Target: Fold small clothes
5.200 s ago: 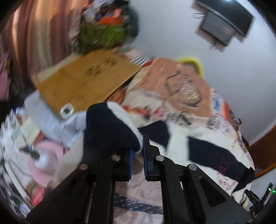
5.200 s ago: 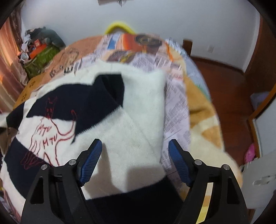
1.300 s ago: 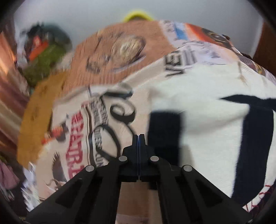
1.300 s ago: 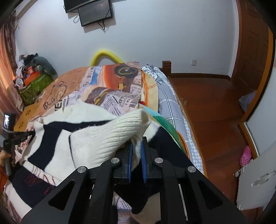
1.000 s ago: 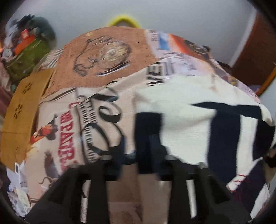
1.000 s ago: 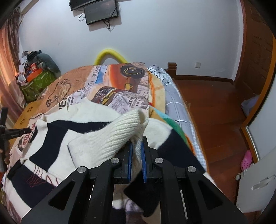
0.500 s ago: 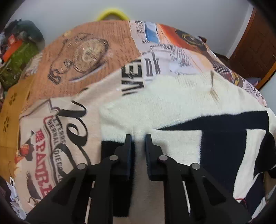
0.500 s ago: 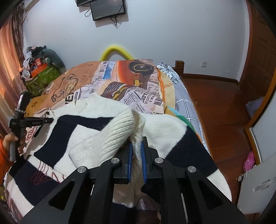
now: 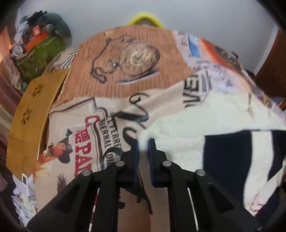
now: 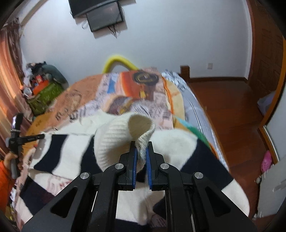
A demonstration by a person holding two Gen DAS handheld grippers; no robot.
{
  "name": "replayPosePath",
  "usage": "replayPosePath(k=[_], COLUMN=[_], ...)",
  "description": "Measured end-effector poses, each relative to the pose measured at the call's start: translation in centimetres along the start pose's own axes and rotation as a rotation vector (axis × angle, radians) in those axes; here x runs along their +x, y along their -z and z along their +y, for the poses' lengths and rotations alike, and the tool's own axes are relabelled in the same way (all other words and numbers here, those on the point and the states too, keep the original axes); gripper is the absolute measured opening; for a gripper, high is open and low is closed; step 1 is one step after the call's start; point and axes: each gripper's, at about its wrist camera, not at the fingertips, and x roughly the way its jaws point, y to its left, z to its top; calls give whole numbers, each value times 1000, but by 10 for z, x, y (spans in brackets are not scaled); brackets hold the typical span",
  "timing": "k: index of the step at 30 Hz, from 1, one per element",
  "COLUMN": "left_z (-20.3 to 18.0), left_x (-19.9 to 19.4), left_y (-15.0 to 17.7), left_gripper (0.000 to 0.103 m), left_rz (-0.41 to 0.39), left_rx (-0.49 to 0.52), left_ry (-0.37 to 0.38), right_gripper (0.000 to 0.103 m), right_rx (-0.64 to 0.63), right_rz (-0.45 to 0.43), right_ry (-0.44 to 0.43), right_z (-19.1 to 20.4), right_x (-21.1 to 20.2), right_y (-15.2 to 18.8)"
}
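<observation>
Sweater (image 9: 205,121), cream with navy blocks, lies spread on the printed blanket (image 9: 125,58) over the bed. We see the left gripper (image 9: 143,142) pinched down to a narrow gap on a cream corner of the knit, at the sweater's edge beside the blanket's lettering; the fabric sits between its blue pads. Right gripper (image 10: 141,149) is clamped tight on the ribbed cuff (image 10: 125,132), which loops up and curls over above the jaws.

Left view alone shows the blanket's pocket-watch print and a brown cardboard box (image 9: 30,114) beside the bed. Right view alone shows a wall-mounted screen (image 10: 100,12), the wooden floor (image 10: 228,107), and a hand (image 10: 12,158) in an orange sleeve gripping the other tool's handle.
</observation>
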Motion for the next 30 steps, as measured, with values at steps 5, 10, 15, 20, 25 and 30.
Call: replayPosePath(k=[5,10,15,20,25,30], left_z=[-2,8,1,6,13,8], left_x=[5,-42,-78,-94,-79,-56], left_y=[9,21,55,96,122,123], left_gripper=[11,16,52,66,68,66], left_rz=[14,-43,-58,-42,16,57], left_rx=[43,25,100,102,85,65], left_ry=[-44,74,91,141,163,128], right_gripper=[8,9,10,20,41,42], right_rx=[40,21,13,1,3,-46], right_rz=[76,106,100,74,48,71], right_ry=[38,52,40,58,39,17], right_z=[-17,-22,-18,-15,-17,-8], right_x=[17,13,6,-6,-20,-18], right_y=[17,21,20,21,21,22])
